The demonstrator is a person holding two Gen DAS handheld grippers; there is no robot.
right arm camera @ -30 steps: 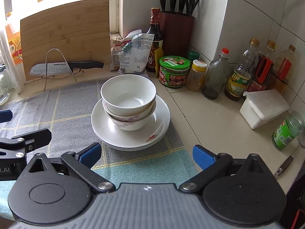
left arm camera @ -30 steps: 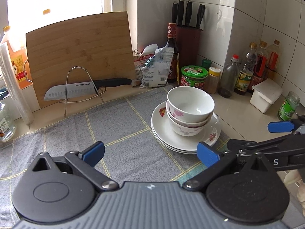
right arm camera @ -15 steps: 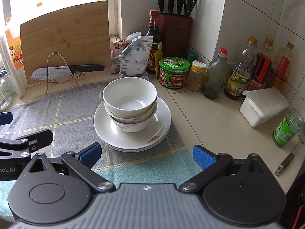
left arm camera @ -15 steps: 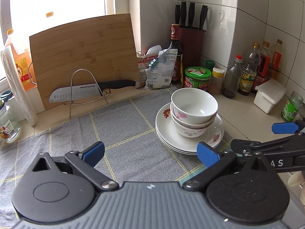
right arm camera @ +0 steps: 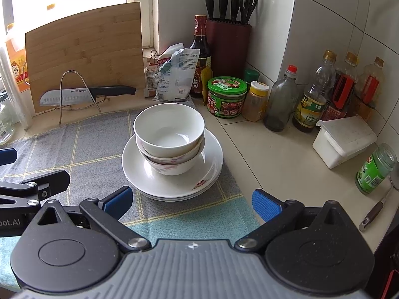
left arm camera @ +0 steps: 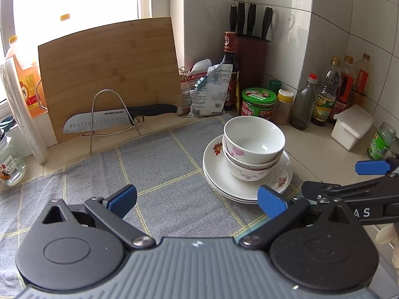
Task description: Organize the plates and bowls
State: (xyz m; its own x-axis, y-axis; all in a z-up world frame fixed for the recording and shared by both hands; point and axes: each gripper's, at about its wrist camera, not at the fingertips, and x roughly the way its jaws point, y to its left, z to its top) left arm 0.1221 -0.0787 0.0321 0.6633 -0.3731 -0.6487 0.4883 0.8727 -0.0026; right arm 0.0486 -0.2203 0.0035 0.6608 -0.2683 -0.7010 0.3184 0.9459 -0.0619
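Observation:
Two white floral bowls (left arm camera: 251,144) (right arm camera: 169,134) are nested on a stack of white plates (left arm camera: 222,182) (right arm camera: 212,172), all resting on a grey checked cloth (left arm camera: 159,164) (right arm camera: 82,147). My left gripper (left arm camera: 197,200) is open and empty, hovering over the cloth just short of the stack, which lies ahead to its right. My right gripper (right arm camera: 190,200) is open and empty too, close to the near rim of the plates. Each gripper's fingers show at the edge of the other's view.
A bamboo cutting board (left arm camera: 109,72) and a knife (left arm camera: 117,118) on a wire rack stand at the back. A knife block (right arm camera: 228,44), sauce bottles (right arm camera: 309,99), jars (right arm camera: 227,97), a white box (right arm camera: 344,142) and a green jar (right arm camera: 375,169) line the tiled corner and right counter.
Both grippers have drawn back and risen slightly, so the stack sits a little farther off in both views. The bowls and plates have not moved.

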